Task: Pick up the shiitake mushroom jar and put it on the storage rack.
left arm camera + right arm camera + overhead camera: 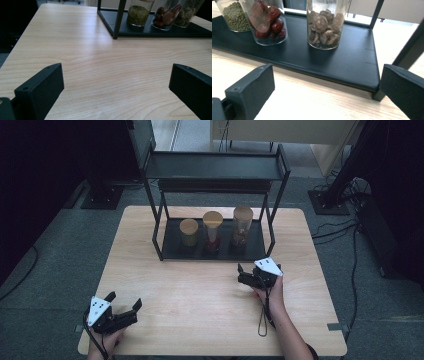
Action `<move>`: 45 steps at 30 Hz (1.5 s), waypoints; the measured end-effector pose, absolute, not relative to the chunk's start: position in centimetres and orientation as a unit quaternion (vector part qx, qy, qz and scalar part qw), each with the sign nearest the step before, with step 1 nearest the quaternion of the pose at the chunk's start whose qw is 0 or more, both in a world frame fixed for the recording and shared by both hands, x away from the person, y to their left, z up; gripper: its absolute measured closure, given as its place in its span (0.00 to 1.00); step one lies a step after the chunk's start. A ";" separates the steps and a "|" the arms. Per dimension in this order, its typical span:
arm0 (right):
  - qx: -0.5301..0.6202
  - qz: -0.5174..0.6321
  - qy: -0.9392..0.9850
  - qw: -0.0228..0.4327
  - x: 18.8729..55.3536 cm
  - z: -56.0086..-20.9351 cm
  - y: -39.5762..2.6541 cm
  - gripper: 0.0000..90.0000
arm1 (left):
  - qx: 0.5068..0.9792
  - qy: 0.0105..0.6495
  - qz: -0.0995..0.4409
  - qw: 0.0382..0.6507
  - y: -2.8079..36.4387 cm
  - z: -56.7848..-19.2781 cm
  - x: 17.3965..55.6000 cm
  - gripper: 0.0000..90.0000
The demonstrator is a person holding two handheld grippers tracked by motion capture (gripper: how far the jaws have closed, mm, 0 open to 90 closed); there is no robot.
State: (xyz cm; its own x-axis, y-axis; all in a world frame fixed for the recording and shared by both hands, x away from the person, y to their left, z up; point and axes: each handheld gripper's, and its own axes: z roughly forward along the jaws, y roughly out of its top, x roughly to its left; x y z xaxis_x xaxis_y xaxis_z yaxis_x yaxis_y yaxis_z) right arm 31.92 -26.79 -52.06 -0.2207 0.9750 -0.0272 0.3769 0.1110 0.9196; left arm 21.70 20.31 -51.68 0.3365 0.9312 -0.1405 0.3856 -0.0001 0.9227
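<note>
On the table (pixel 200 295) stands a black rack (pixel 215 167), three jars on its bottom shelf. The right gripper (pixel 248 272), jaws spread and empty, sits just before the shelf, nearest the mushroom jar (pixel 325 23); beside that stand the date jar (pixel 268 22) and the bean jar (pixel 234 15). I'd call this the approach: next, advance and close around the glass. The left gripper (pixel 125 307) rests released near the table's front edge. Jar lids are cut off in both gripper views.

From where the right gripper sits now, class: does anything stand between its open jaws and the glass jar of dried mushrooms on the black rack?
Nothing visible does. The right gripper, jaws open, faces the glass jar of dried mushrooms across bare wooden table and the black metal rack's low front edge. The red-date jar stands aside.
</note>
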 end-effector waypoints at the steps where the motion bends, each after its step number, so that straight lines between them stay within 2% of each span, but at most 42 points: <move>1: 0.515 0.424 0.656 0.353 31.8 -52.1 -26.8 0.00 | 0.651 0.505 0.276 0.494 20.3 -51.7 21.7 0.00; 45: 0.511 0.402 0.654 0.387 25.7 -52.1 -28.5 0.00 | 0.651 0.503 0.276 0.496 20.3 -51.7 21.7 0.00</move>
